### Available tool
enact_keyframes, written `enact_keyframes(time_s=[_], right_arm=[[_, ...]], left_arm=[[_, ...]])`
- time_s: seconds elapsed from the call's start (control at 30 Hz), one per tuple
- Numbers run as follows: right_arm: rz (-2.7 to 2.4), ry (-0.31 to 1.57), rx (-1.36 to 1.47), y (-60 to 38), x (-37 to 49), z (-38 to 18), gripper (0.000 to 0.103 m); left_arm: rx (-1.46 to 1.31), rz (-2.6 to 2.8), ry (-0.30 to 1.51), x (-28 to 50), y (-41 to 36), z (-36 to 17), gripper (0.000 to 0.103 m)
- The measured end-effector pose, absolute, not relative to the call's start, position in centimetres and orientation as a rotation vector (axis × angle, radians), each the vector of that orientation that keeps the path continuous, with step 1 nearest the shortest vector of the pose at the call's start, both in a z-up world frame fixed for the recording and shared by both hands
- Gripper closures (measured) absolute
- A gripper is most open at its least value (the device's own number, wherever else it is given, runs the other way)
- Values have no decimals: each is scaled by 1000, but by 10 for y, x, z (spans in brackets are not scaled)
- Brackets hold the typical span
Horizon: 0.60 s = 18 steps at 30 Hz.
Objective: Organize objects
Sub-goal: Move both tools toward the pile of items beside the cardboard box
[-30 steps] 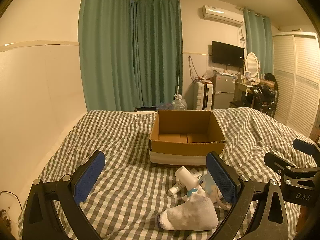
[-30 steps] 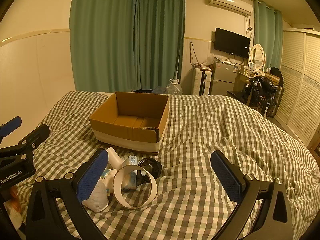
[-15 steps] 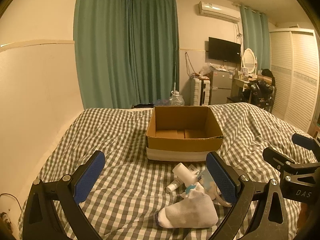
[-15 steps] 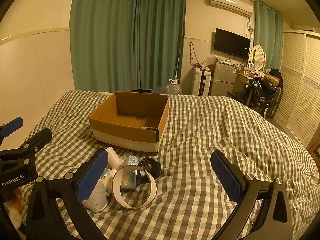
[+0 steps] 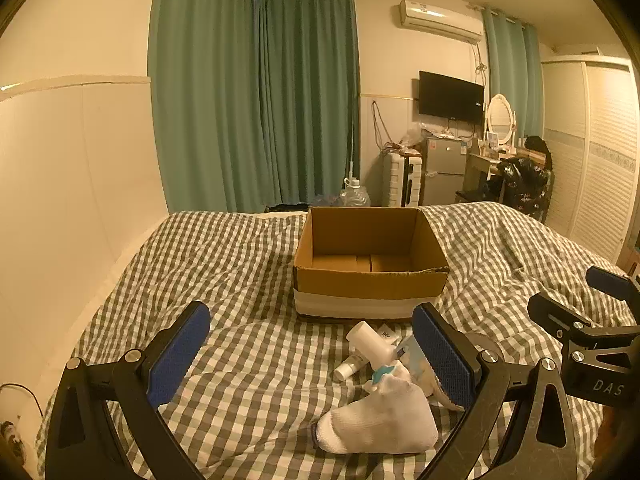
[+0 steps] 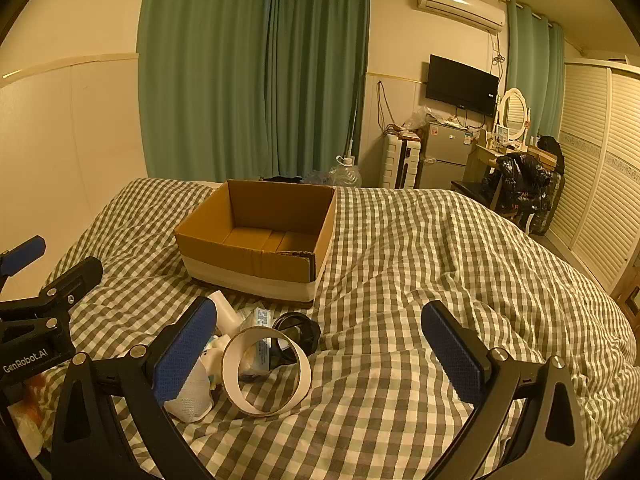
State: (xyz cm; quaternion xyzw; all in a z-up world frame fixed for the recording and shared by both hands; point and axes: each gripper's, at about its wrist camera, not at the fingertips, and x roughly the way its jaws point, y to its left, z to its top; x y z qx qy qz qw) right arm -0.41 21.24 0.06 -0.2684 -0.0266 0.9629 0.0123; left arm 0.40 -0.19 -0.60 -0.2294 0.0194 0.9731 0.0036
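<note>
An open cardboard box (image 5: 370, 280) (image 6: 260, 256) sits empty on the checked bed. In front of it lies a small heap: a white sock (image 5: 380, 420), a white bottle (image 5: 370, 340), a small white tube (image 5: 348, 366), a white tape ring (image 6: 266, 372), a black lid-like object (image 6: 298, 328) and a packet (image 6: 262, 318). My left gripper (image 5: 312, 356) is open and empty, above the bed left of the heap. My right gripper (image 6: 320, 354) is open and empty, with the ring just inside its left finger (image 6: 182, 354).
The checked duvet (image 6: 440, 280) is rumpled. A wall runs along the bed's left side (image 5: 60, 200). Green curtains (image 5: 256, 100), a water jug (image 5: 354, 196), a small fridge (image 5: 442, 170) and a cluttered desk (image 5: 516, 168) stand beyond the bed. Louvred wardrobe doors (image 6: 600, 160) are at right.
Both grippers have shifted only slightly; the left view has tilted up a little and the box sits lower in it. Nothing was taken hold of or moved.
</note>
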Motion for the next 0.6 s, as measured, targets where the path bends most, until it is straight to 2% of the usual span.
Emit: enact_keyframes(time_s=[0.6], right_arm=[[3035, -112, -844, 200, -6, 0, 0]], left_arm=[[-726, 3039, 48, 3, -4, -8, 0]])
